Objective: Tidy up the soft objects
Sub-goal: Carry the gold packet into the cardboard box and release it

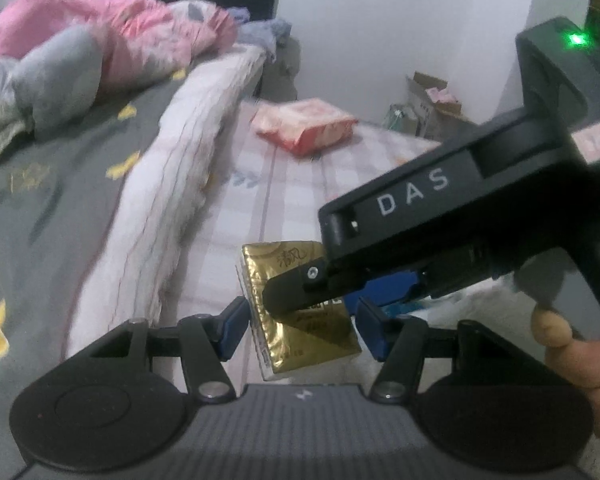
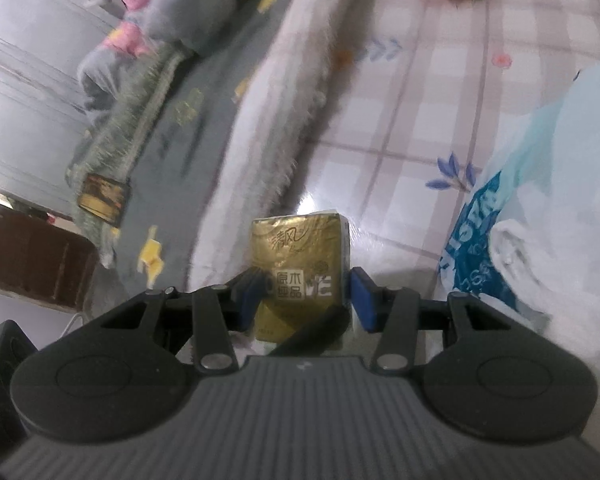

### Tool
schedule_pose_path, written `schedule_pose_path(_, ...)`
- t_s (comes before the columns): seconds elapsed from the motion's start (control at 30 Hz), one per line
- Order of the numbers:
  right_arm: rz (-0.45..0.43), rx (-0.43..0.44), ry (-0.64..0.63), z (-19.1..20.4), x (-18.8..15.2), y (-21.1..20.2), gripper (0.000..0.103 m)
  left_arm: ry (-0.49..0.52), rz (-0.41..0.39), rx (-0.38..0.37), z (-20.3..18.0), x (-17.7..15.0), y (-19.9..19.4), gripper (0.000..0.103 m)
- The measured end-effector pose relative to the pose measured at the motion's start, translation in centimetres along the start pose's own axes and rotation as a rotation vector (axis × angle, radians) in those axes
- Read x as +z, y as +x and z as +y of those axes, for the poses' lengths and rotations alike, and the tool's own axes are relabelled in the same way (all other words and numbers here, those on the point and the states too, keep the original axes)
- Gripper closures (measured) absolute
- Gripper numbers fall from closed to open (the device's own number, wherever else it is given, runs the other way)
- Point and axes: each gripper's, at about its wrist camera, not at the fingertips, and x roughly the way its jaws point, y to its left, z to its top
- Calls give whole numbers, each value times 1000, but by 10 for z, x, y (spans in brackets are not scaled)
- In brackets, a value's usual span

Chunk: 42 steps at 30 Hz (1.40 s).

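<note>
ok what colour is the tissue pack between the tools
Gold, with dark printed characters on the tissue pack; it shows best in the right wrist view.

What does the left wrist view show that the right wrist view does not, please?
Only the left wrist view shows the right gripper from outside, the hand holding it, and cardboard boxes by the wall. Only the right wrist view shows the blue-printed plastic bag and a dark wooden piece. Both show the gold tissue pack between each gripper's blue pads, the checked sheet and the grey quilt.
</note>
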Motion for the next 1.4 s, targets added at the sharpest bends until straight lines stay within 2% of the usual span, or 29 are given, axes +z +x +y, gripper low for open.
schedule_pose_path(0.17,-126,12,14,-17,-9,-62,57,86,-50,-33,-43,23,-14,44)
schedule_pose_path(0.27,-192,-7,51,-42,-17,-109,57,149,-61,-100,-83,36,-13,44)
schedule_pose_path(0.4,-271,-76,126,-89,-36,-180,57,250,-54,-216,-153,48,-6,43)
schedule_pose_path(0.6,-311,-232,267,-166,-69,-270,56,371,24,-430,-264,47,24,43)
schedule_pose_path(0.67,-299,-267,314,-192,-80,-288,55,405,58,-481,-296,41,37,42)
schedule_pose_path(0.8,-262,-328,389,-239,-98,-305,56,422,176,-550,-341,26,66,42)
schedule_pose_path(0.9,-230,-362,410,-264,-106,-310,56,431,235,-597,-361,12,79,43)
schedule_pose_path(1.0,-201,-361,433,-284,-112,-315,56,453,273,-601,-365,3,89,42)
schedule_pose_path(1.13,-190,-388,415,-291,-116,-316,56,441,300,-591,-356,-3,96,41)
schedule_pose_path(1.27,-210,-384,426,-293,-114,-318,55,411,292,-595,-348,3,89,41)
schedule_pose_path(1.4,-267,-356,434,-285,-111,-324,55,406,256,-605,-340,14,75,40)
